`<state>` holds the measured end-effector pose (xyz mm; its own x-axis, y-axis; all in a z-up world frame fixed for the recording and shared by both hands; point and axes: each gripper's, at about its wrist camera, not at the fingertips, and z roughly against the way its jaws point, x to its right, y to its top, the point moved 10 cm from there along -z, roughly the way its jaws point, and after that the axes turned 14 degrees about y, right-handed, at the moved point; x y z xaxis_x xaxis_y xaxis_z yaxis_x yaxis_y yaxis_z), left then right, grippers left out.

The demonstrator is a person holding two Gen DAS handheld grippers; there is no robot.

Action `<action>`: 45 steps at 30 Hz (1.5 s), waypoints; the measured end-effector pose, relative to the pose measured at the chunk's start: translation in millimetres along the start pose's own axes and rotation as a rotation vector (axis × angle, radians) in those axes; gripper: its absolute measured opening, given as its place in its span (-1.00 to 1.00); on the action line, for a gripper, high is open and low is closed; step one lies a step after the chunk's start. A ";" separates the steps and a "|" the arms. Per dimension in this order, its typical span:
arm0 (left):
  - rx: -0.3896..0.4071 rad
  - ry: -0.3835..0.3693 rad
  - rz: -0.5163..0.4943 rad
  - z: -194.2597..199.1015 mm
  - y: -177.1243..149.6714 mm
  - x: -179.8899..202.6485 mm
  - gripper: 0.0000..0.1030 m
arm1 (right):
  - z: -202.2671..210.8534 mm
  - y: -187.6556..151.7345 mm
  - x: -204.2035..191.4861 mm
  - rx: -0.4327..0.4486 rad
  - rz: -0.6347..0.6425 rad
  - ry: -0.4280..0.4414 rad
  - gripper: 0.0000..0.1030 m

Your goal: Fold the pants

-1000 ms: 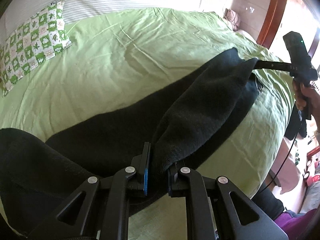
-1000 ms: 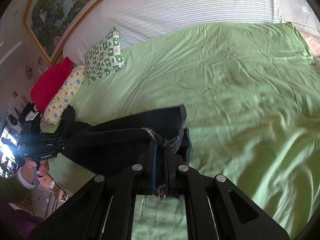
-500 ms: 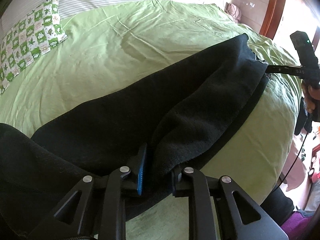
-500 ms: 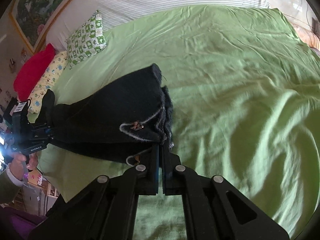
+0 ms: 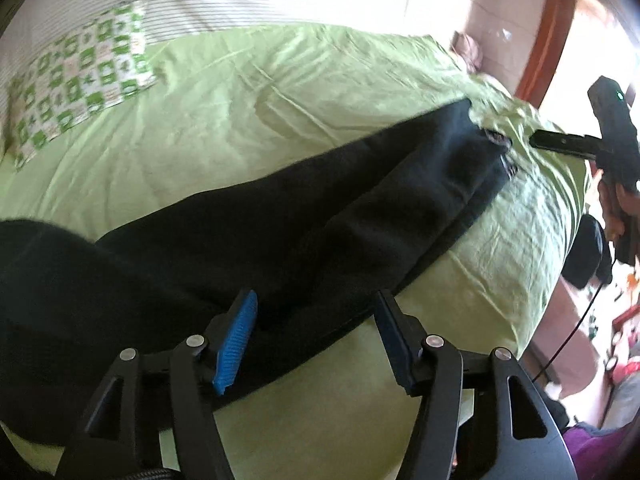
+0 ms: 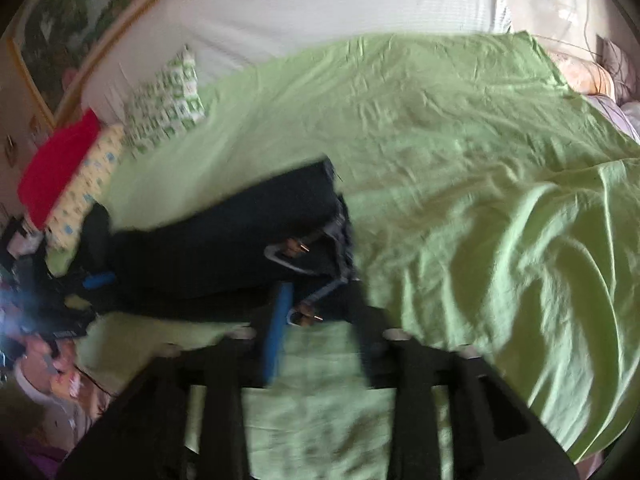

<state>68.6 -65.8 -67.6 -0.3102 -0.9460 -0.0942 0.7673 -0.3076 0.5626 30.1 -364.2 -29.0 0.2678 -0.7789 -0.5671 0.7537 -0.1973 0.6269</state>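
The black pants [image 5: 280,224] lie stretched along the near edge of the green bed sheet [image 5: 240,112], folded lengthwise with one leg over the other. My left gripper [image 5: 314,320] is open just above the cloth at one end, holding nothing. My right gripper [image 6: 320,304] is open at the other end, right at the leg cuffs [image 6: 304,248] with their small zipper pulls, and empty. The pants also show in the right wrist view [image 6: 224,240]. Each gripper appears in the other's view, the right one [image 5: 560,144] and the left one [image 6: 96,280].
A green-and-white checked pillow [image 5: 80,88] lies at the bed's head, with a red pillow [image 6: 56,168] and a yellow patterned one [image 6: 88,184] beside it. The striped white cover [image 6: 320,12] spans the head. The bed's near edge drops to a cluttered floor [image 5: 600,340].
Both grippers have opened and let go of the pants, which were held up taut and now lie flat on the sheet. Both grippers have drawn back slightly.
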 end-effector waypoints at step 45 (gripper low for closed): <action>-0.017 0.190 0.404 17.7 8.3 -326.0 0.41 | -239.8 -20.0 -261.9 -0.342 0.144 0.503 -0.12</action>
<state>166.1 241.8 -17.6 0.1241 -0.9921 -0.0195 0.8154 0.0908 0.5717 88.9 -13.5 -21.1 0.5681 -0.3917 -0.7237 0.8161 0.1552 0.5567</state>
